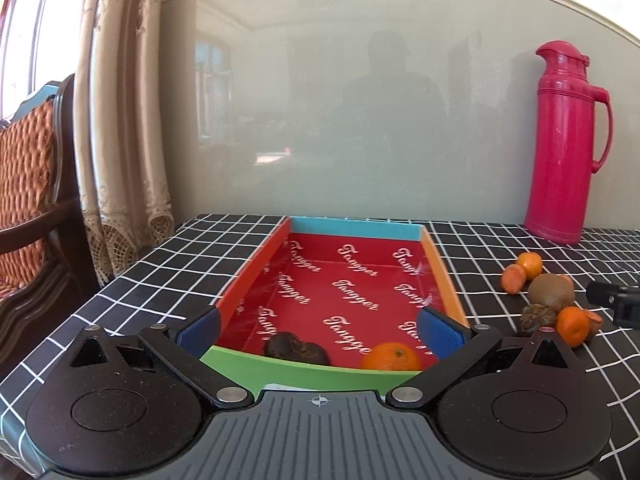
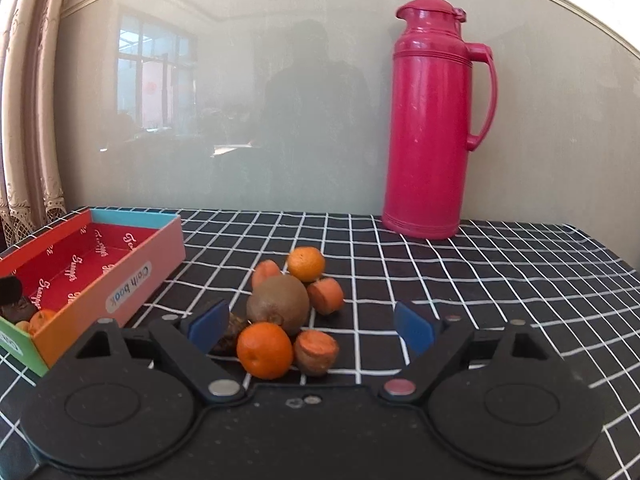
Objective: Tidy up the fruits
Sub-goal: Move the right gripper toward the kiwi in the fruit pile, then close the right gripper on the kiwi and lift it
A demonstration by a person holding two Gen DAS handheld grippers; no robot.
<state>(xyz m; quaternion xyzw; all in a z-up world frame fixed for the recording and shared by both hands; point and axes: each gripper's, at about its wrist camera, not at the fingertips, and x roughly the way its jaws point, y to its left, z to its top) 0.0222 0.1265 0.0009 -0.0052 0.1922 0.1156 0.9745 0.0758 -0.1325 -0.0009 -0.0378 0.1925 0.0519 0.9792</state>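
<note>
On the checked table (image 2: 440, 280) my left fingers (image 1: 320, 330) spread wide over the near end of the box (image 1: 256, 276) holding one orange (image 1: 392, 357), while my right fingers (image 2: 312, 328) gape empty around the loose fruit pile (image 2: 288, 312) beside it.

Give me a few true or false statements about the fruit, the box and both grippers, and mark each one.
1. The box already holds an orange and a dark fruit. True.
2. The left gripper is shut on the orange. False: its blue pads stand wide apart and hold nothing.
3. A kiwi sits in the pile on the cloth, outside the box. True.
4. The pink thermos lies on its side. False: it stands upright near the wall.
5. The right gripper holds a carrot piece. False: it is open and empty.
</note>
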